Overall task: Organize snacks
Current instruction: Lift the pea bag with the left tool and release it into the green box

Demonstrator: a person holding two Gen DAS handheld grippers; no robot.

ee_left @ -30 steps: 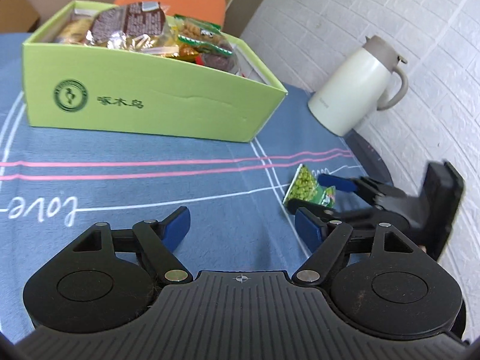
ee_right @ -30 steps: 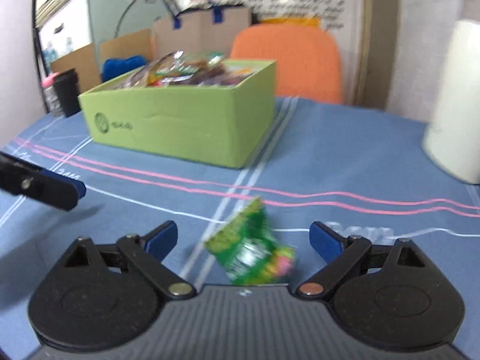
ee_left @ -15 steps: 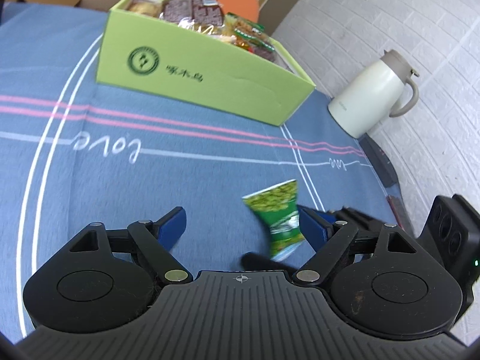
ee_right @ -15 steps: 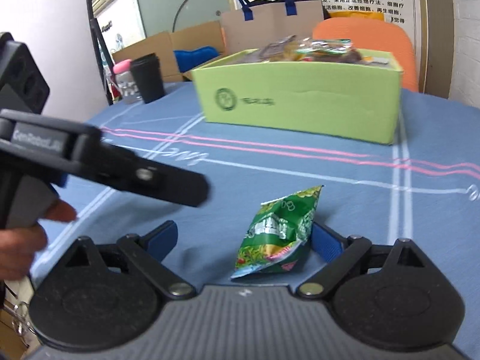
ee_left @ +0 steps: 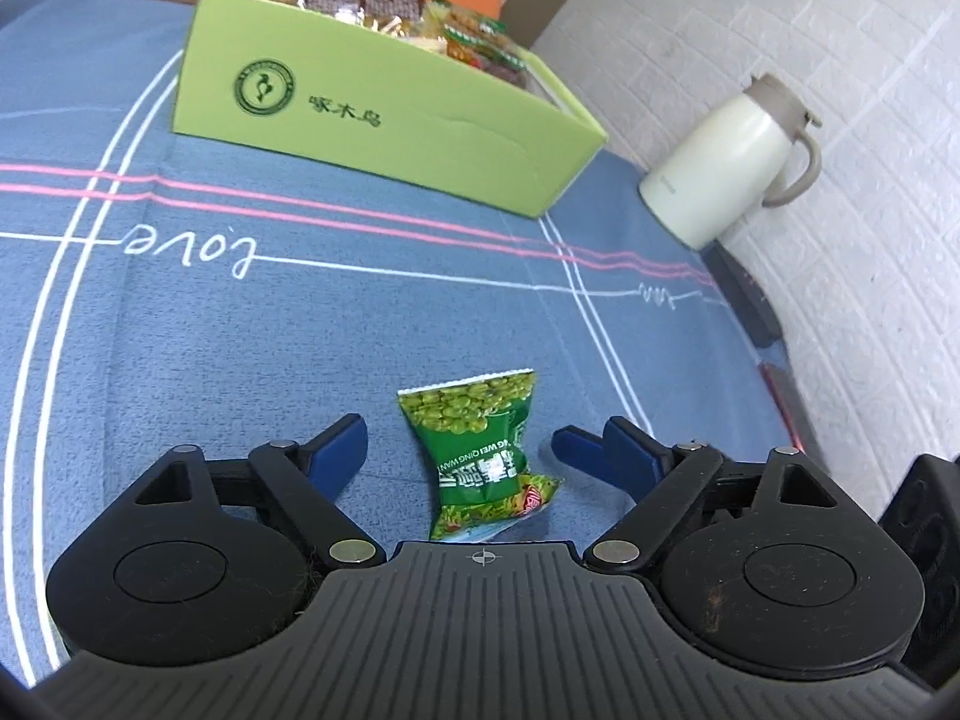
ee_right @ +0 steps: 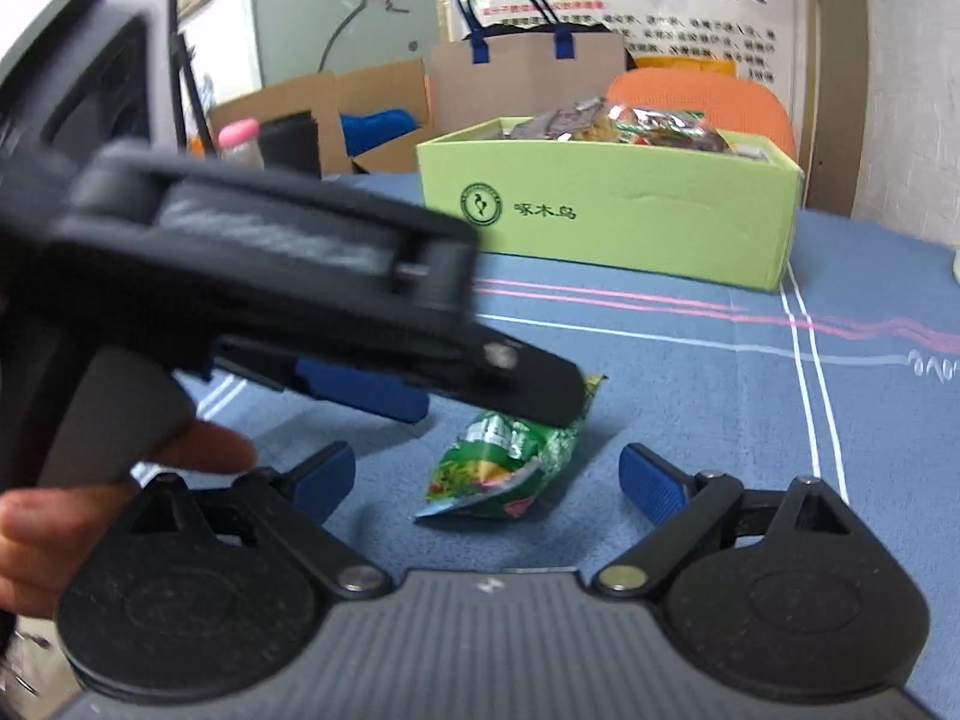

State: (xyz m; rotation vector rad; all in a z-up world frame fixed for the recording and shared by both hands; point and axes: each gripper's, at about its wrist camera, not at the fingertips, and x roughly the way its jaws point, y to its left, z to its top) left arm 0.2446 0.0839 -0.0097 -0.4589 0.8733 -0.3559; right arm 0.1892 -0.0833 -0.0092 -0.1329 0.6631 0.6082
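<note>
A green pea snack packet (ee_left: 480, 456) lies on the blue tablecloth between the open fingers of my left gripper (ee_left: 489, 447). It also shows in the right wrist view (ee_right: 510, 465), between the open fingers of my right gripper (ee_right: 486, 474), which touch nothing. The left gripper's body (ee_right: 270, 294) crosses the right wrist view, its fingertip over the packet's far end. The light green box (ee_left: 372, 114) full of snack packets stands farther back on the table, also seen in the right wrist view (ee_right: 606, 216).
A cream thermos jug (ee_left: 726, 168) stands at the right by the white brick wall. An orange chair (ee_right: 702, 102) is behind the box. Cardboard boxes, a paper bag (ee_right: 528, 72) and a pink-capped bottle (ee_right: 240, 138) lie beyond the table's far left edge.
My left gripper has swung over so the packet now lies between its fingers. My right gripper has let the packet go and opened wide; the packet rests on the cloth.
</note>
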